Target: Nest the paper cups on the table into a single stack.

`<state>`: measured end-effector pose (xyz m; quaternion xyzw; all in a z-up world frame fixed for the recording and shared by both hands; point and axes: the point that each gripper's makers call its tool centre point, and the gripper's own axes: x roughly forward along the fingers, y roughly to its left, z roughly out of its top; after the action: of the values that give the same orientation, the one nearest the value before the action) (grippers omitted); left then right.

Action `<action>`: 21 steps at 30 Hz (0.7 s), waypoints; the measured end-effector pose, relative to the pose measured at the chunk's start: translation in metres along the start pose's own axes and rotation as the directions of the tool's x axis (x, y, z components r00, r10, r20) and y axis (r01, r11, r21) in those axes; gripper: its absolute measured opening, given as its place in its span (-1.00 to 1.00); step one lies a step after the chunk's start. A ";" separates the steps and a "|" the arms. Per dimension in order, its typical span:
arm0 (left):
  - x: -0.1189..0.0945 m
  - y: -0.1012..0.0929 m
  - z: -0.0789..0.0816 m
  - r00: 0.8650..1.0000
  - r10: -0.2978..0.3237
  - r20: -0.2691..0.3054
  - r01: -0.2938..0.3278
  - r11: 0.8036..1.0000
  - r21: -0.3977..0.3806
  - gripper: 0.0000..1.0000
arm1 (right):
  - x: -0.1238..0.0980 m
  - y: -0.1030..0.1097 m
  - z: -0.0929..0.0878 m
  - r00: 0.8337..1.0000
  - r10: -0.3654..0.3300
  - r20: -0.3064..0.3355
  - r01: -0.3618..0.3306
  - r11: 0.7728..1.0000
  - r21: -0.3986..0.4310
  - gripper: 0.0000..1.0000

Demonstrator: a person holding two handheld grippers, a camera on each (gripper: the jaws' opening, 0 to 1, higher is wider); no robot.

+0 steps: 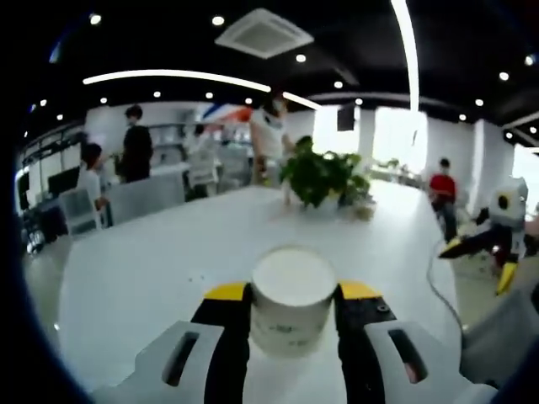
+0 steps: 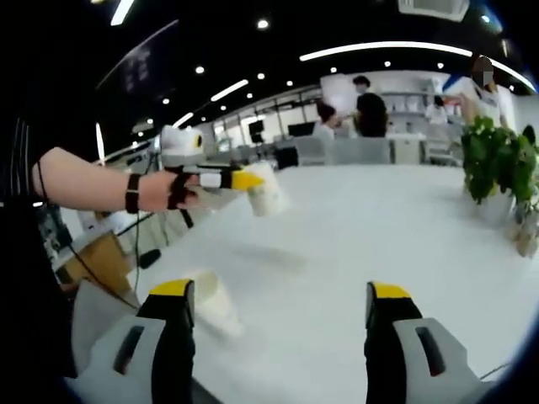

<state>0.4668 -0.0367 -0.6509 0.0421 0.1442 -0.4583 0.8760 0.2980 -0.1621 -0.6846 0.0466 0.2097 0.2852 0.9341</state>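
Left gripper view shows the left tool (image 1: 292,316) clamping a cup (image 1: 292,299) above the tabletop (image 1: 152,269), while the right tool (image 2: 282,324) gapes wide beside a second cup (image 2: 215,305).

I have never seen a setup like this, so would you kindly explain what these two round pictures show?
A person holds a two-jaw claw in each hand, and a fisheye camera rides on each. In the left gripper view, the left claw grips a paper cup above a white table. In the right gripper view, the right claw is open and empty; a second cup lies on its side on the table by its left jaw. That view also shows the person's hand carrying the left claw. A potted plant stands further back.
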 end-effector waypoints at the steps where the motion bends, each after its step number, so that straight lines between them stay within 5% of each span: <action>1: 0.000 -0.001 0.000 1.000 -0.002 -0.001 0.002 1.000 0.004 -0.25 | 0.000 0.001 -0.001 1.000 -0.001 0.000 0.001 1.000 0.001 0.63; 21: -0.038 -0.056 0.010 0.997 -0.063 0.033 0.061 0.996 0.062 -0.26 | 0.005 0.019 -0.001 1.000 0.001 0.023 -0.001 1.000 0.012 0.58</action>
<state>0.4031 -0.0411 -0.6272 0.0563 0.1162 -0.4901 0.8621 0.2914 -0.1434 -0.6833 0.0558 0.2007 0.2837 0.9360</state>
